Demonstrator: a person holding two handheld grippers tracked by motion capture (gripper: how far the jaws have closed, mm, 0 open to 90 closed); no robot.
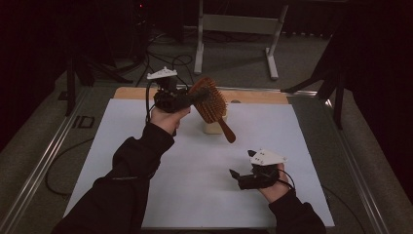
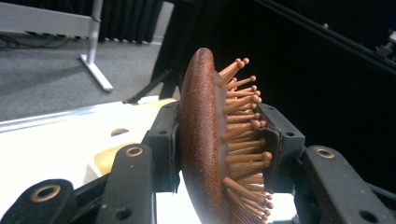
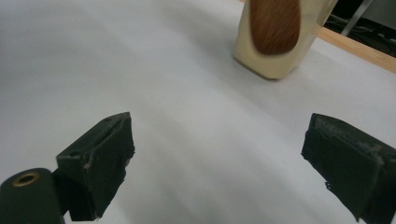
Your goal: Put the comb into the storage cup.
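my left gripper (image 1: 187, 99) squeezes the brown wooden paddle hairbrush (image 1: 210, 105); i should grip tight and lower it slowly onto the far cream block (image 1: 212, 127). right gripper (image 1: 237, 174) waits wide open.

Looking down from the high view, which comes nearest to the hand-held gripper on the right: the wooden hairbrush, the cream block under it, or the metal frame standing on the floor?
From the right hand-held gripper:
1. The cream block, up and to its left on the white sheet.
2. The wooden hairbrush, lifted over the block; its handle tip is too close to call against the block.
3. The metal frame, far back on the floor.
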